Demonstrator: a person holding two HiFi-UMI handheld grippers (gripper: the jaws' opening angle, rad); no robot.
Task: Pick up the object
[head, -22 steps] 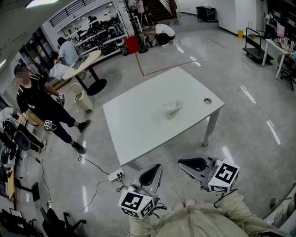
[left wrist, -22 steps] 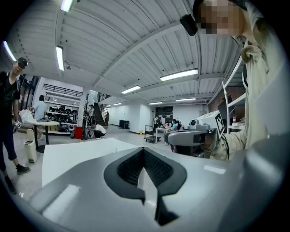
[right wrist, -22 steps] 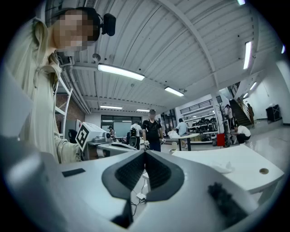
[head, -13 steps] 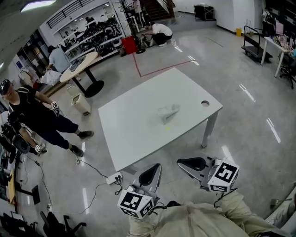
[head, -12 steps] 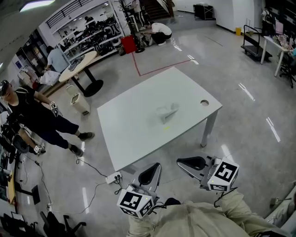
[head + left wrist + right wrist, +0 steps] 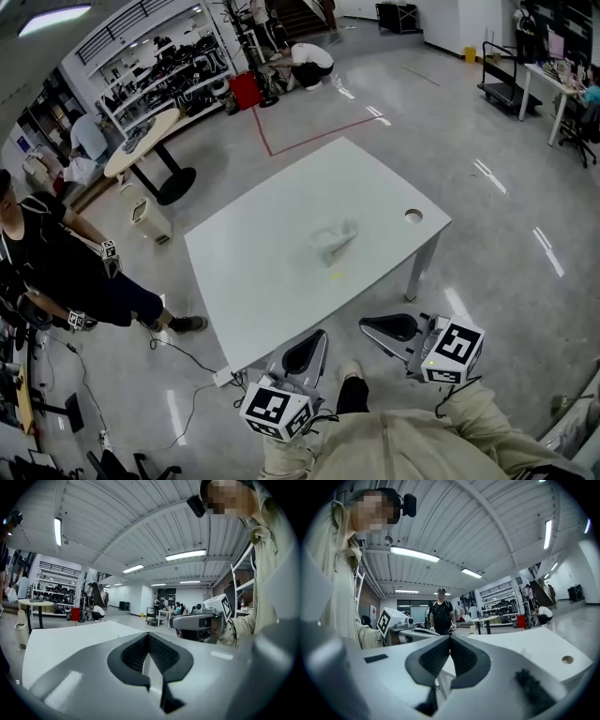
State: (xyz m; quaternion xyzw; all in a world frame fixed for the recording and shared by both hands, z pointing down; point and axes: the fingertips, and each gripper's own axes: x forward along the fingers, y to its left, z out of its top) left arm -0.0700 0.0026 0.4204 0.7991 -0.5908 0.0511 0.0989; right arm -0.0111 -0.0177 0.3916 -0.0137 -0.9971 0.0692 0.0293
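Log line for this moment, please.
left claw: shut, empty | right claw: shut, empty | both: short of table | crumpled object: mid-table, untouched

The table (image 6: 253, 281) had a smooth, matt white top. The floor (image 6: 506, 234) was glossy grey. The object (image 6: 336, 240) looked like crumpled pale plastic. The left gripper (image 6: 149, 637) had ribbed black pads (image 6: 135, 651) in smooth grey plastic.

So the object (image 6: 336, 239) sits about mid-table (image 6: 253, 281), with the cable hole (image 6: 413, 216) off to its right by the corner, well apart. Both grippers hang off the near edge: left gripper (image 6: 319, 339) by the front corner, right gripper (image 6: 370, 325) beside it. A power strip (image 6: 225, 377) lies on the floor left of them. A person (image 6: 66, 272) stands left of the table, with a round table (image 6: 141, 141) behind them.
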